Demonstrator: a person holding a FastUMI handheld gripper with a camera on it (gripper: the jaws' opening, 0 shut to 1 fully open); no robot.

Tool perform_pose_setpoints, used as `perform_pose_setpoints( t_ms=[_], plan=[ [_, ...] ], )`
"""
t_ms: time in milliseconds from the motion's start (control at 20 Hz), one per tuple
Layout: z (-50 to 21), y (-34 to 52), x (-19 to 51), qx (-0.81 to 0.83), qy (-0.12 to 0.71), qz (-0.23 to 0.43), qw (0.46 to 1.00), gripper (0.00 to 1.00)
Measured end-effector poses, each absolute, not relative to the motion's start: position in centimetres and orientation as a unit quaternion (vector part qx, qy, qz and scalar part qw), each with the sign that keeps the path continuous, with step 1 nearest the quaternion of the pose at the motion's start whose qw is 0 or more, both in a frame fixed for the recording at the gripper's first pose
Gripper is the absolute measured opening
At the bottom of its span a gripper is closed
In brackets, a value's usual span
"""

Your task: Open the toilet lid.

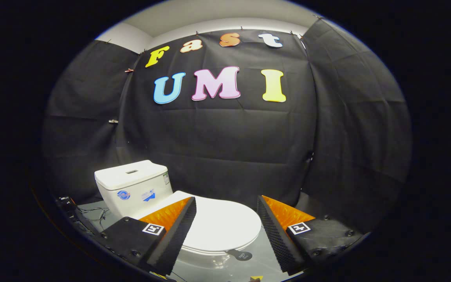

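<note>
gripper [225, 231] wide open, holding nothing | toilet lid [219, 225] shut, lower middle | looks stiff, slick plastic, prob light | grab the front lip

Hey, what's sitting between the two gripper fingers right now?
In the gripper view, the closed white toilet lid lies between and below the open fingers, with a small dark tab at its front edge. Neither finger touches it.
</note>
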State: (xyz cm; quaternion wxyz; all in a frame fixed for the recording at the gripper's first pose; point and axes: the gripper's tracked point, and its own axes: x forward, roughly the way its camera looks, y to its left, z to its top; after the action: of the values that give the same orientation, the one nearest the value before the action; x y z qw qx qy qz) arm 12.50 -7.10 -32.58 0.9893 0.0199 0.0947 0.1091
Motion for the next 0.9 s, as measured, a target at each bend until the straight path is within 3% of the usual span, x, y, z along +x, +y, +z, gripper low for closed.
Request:
perform_pose_setpoints(
  t_ms=[550,900],
  plan=[
    [-48.6,-12.3,14.1,0.251,0.273,0.044,0.928,0.99],
    [-55.5,-15.1,13.5,0.408,0.335,-0.006,0.849,0.99]
  ],
)
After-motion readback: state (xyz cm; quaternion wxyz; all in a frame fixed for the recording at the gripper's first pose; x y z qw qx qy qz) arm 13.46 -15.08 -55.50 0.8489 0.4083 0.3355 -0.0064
